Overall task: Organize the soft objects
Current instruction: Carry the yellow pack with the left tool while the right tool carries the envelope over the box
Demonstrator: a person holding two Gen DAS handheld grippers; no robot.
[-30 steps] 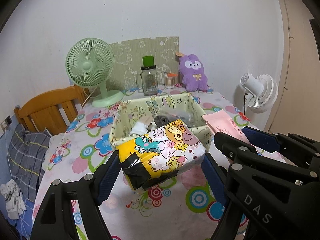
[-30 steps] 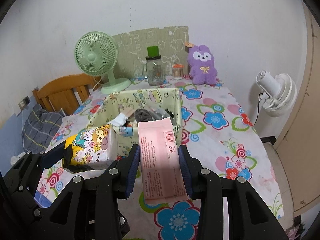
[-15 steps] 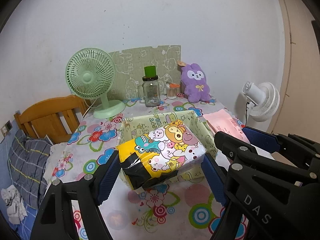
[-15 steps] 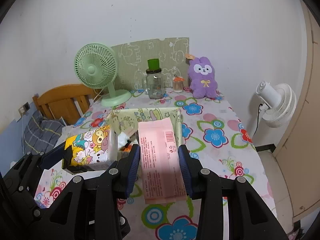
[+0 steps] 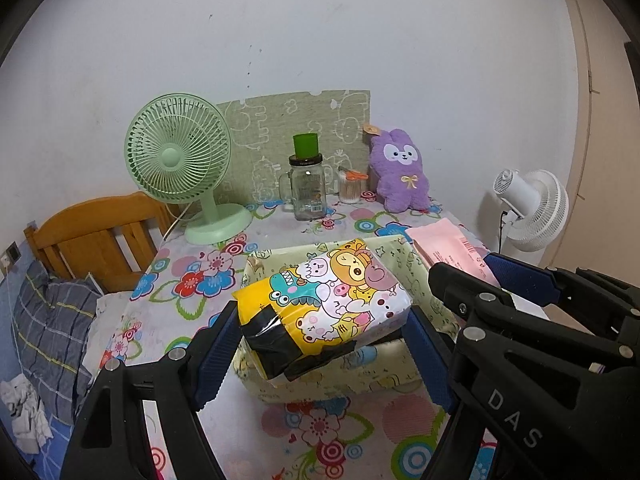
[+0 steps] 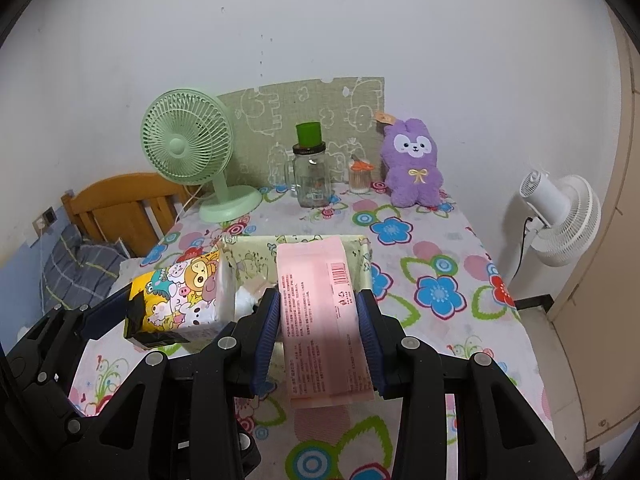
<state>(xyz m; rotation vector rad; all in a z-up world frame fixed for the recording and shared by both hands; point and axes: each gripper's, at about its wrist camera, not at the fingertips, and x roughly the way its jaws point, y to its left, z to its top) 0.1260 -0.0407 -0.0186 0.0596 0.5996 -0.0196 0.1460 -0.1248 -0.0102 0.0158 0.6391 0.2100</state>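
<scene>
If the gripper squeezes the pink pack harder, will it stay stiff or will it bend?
The pink pack probably bends: it looks like a thin, soft film pouch, clamped between the right gripper pads. Its free lower end sticks out unsupported but hardly droops, so it seems light. The glossy film may be slippery.

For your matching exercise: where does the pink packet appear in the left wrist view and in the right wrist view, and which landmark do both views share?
Left wrist view: the pink packet pokes in at right of centre, beside the cartoon-print pack.
Right wrist view: pink packet at lower centre, clamped between the right gripper jaws.
Shared landmark: the purple plush bunny against the back wall.
</scene>
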